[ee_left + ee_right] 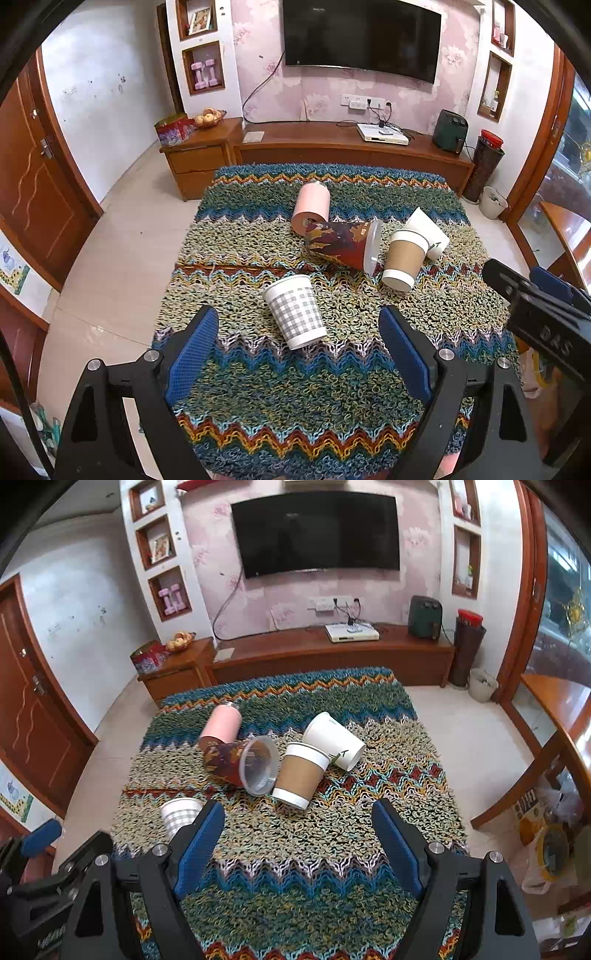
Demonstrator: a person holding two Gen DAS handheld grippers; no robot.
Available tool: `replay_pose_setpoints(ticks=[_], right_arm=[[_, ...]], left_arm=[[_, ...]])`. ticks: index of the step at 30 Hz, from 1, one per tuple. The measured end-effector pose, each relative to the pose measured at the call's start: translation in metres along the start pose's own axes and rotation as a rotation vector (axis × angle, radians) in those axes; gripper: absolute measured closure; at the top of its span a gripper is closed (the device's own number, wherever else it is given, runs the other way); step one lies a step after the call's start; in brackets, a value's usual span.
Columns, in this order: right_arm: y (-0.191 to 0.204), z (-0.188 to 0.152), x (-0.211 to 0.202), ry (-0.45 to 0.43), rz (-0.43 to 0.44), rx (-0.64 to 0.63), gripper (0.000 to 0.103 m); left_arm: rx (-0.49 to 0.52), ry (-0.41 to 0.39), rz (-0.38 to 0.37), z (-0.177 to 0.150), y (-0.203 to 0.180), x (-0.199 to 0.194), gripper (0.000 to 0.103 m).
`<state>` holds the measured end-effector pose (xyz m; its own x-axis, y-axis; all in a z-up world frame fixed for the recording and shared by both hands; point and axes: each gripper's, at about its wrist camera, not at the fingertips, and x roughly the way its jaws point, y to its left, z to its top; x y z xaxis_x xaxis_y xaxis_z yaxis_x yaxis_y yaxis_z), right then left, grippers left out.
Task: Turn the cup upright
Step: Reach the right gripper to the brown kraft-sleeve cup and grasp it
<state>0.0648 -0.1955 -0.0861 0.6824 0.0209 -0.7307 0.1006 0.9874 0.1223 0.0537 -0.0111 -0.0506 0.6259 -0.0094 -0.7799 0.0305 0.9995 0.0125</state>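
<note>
A white cup with a grey checked pattern [295, 312] lies on its side on the zigzag-knit cloth [295, 398] that covers the desk, its open rim toward the far end and its base nearer the camera. It rests between and just ahead of the left gripper [299, 354], whose blue-padded fingers [192, 354] stand wide apart and hold nothing. In the right wrist view the same cup [179, 814] is partly hidden behind a finger.

Farther back four more cups lie tipped over in a cluster: a pink tumbler [311, 208], a dark red patterned cup [343, 243] with a clear lid touching it, a brown-sleeved paper cup [404, 258] and a plain white paper cup [428, 232] leaning against that one.

The right gripper [299, 849] hovers over the near part of the cloth, fingers [397, 849] spread wide and empty. Beyond the desk stand a wooden TV cabinet [332, 144] and a wall-mounted television [362, 37].
</note>
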Motion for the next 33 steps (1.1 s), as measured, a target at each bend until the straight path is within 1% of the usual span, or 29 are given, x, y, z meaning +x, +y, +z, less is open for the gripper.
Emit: replay_pose_setpoints(ticks=[5, 21, 26, 33], right_arm=[[-0.008, 0.008, 0.037, 0.041, 0.007, 0.029, 0.02], [-0.022, 0.019, 0.158, 0.196, 0.033, 0.129, 0.02], [-0.021, 0.02, 0.188, 0.237, 0.038, 0.142, 0.02], [-0.018, 0.017, 0.212, 0.273, 0.044, 0.153, 0.02]], left_arm=[[-0.001, 0.004, 0.001, 0.002, -0.004, 0.02, 0.013], [0.002, 0.071, -0.01, 0.006, -0.009, 0.078, 0.013], [0.0, 0.097, -0.005, 0.006, -0.008, 0.094, 0.013], [-0.004, 0.117, 0.001, 0.008, -0.006, 0.11, 0.013]])
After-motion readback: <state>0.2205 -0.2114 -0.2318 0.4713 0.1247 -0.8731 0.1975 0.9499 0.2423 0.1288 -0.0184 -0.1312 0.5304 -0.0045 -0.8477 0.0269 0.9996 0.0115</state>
